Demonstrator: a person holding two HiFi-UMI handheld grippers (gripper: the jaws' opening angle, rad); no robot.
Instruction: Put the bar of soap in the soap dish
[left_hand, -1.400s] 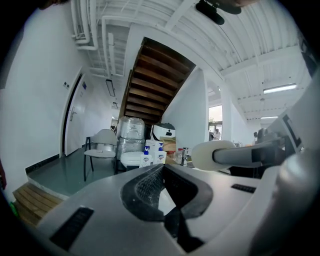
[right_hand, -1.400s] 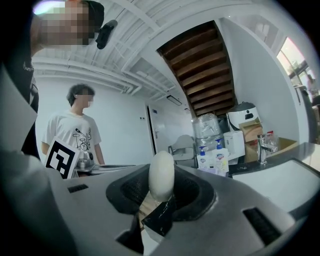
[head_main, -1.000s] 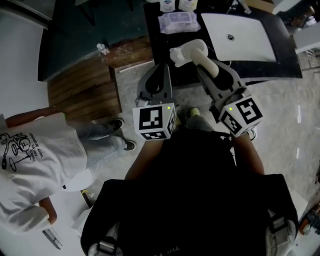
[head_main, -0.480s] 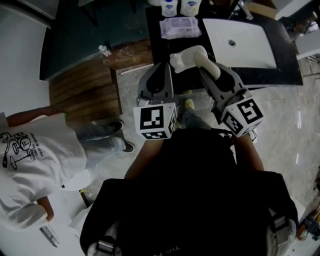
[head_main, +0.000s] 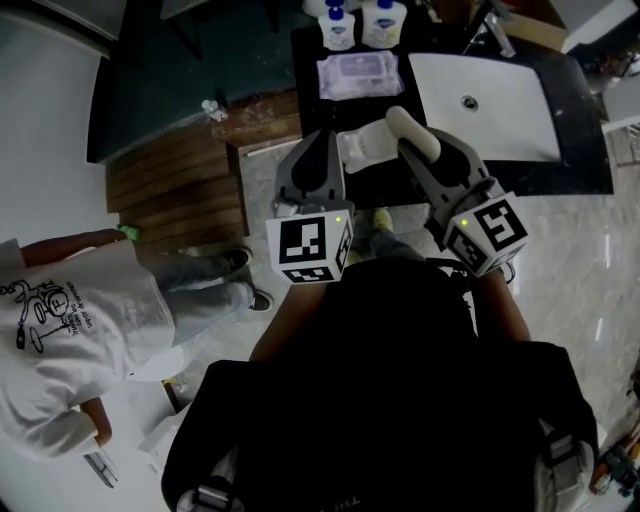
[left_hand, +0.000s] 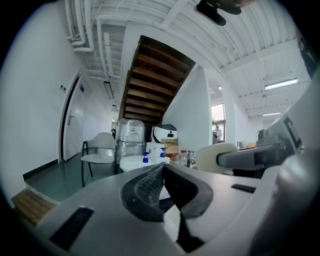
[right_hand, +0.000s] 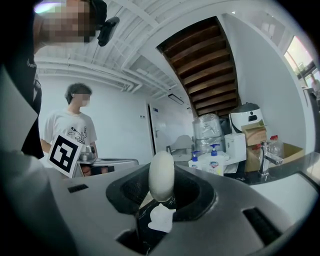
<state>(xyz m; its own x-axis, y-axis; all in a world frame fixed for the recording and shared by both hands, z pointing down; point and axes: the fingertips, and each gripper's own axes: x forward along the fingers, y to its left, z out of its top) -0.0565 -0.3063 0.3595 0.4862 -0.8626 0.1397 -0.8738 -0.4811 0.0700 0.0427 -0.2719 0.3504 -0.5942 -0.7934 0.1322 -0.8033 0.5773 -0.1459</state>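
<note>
Right gripper (right_hand: 162, 194): jaws clamped on the bar of soap (right_hand: 161, 172), which stands on edge, gripped low, rounded end up.

Left gripper (left_hand: 161, 175): jaws together, nothing between them, just left of the right one.

Soap dish (head_main: 362, 150): probably the white piece on the black counter (head_main: 310, 70), near its front edge, between both grippers. The soap shows just right of it.

Beyond: wipes pack (head_main: 358, 75), pump bottles (head_main: 340, 22) far; sink basin (head_main: 490, 100) right.

Handling: carry soap left over the dish, tip it flat, lower until it rests, then release. The soap is likely slick, so keep the grip firm. Keep the left gripper clear.
</note>
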